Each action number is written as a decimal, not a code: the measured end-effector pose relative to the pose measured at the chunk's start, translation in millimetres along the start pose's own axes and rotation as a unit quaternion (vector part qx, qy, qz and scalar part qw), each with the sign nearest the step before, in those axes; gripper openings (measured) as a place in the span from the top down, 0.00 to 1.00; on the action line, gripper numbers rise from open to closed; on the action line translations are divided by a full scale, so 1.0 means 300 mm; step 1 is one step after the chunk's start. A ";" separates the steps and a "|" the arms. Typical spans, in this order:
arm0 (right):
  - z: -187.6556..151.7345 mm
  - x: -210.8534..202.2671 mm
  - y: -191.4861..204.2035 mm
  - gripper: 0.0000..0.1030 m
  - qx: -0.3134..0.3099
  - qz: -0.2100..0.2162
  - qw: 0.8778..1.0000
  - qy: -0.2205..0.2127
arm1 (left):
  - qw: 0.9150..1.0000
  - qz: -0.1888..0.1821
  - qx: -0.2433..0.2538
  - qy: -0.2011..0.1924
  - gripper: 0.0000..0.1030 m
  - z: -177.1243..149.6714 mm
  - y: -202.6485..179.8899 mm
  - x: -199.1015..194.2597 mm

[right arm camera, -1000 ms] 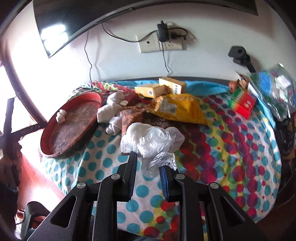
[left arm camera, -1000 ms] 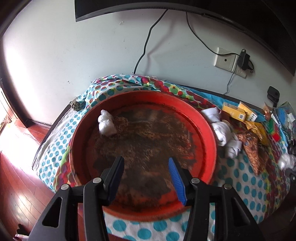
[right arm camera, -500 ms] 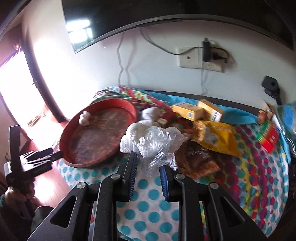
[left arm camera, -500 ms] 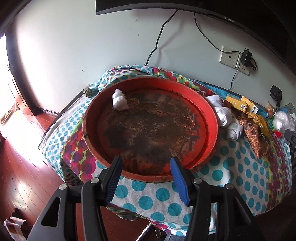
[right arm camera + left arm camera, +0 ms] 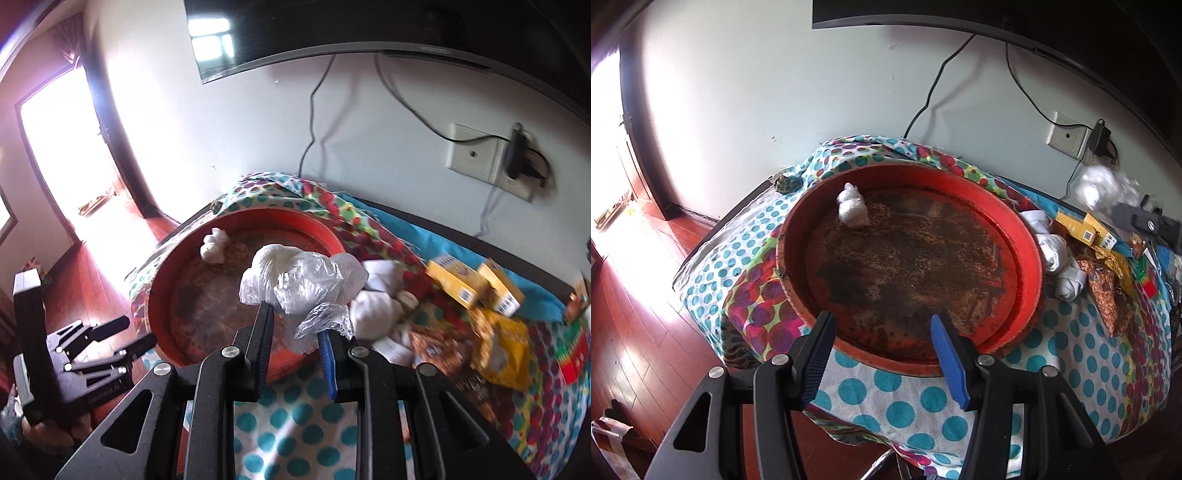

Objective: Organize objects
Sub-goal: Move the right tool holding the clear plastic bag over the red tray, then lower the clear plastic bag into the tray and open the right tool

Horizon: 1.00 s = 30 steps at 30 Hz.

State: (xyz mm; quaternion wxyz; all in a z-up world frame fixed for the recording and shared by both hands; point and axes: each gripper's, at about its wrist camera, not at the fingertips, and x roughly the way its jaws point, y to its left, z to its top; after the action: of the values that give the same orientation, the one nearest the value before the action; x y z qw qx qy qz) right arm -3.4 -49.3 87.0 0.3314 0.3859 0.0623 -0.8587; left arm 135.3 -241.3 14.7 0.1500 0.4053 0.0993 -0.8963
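Observation:
A big round red tray (image 5: 1032, 258) (image 5: 162, 295) with a dark, stained floor lies on the dotted cloth. One small white wrapped bundle (image 5: 852, 206) (image 5: 213, 246) rests near its far rim. My right gripper (image 5: 295, 332) is shut on a clear plastic bag (image 5: 306, 288) with something white inside, held above the tray's right rim; the same bag shows blurred in the left wrist view (image 5: 1104, 184). My left gripper (image 5: 882, 336) (image 5: 136, 332) hangs open and empty over the tray's near edge.
White rolled socks (image 5: 1058, 262) (image 5: 373, 306), yellow boxes (image 5: 472, 284), yellow and brown snack packets (image 5: 506, 350) and a red-green box (image 5: 574, 350) crowd the cloth to the right of the tray. Cables and a wall socket (image 5: 1067, 138) hang behind. Wooden floor lies to the left.
The right gripper has carried the bag leftward and upward from the cloth's middle to the tray. The left gripper has drawn back from over the tray to its near edge.

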 end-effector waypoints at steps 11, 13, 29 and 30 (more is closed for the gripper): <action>0.175 0.332 0.116 0.79 -0.020 0.005 0.999 0.043 | 0.998 0.034 -0.046 -0.007 0.46 0.022 0.162 0.027; 0.195 0.392 0.121 0.79 -0.023 0.000 0.998 0.055 | 0.998 0.037 -0.053 -0.007 0.46 0.023 0.186 0.033; 0.263 0.767 0.157 0.79 -0.038 -0.037 0.991 0.125 | 0.993 0.059 -0.100 0.014 0.46 0.016 0.343 0.099; 0.262 0.779 0.157 0.79 -0.040 -0.041 0.990 0.127 | 0.993 0.057 -0.102 0.016 0.46 0.015 0.347 0.103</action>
State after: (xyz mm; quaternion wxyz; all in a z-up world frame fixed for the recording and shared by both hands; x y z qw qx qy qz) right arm -135.9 -236.1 -15.8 0.3003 0.4751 0.1542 -0.8126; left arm 149.2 -345.9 -11.6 0.2400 0.4069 0.1694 -0.8649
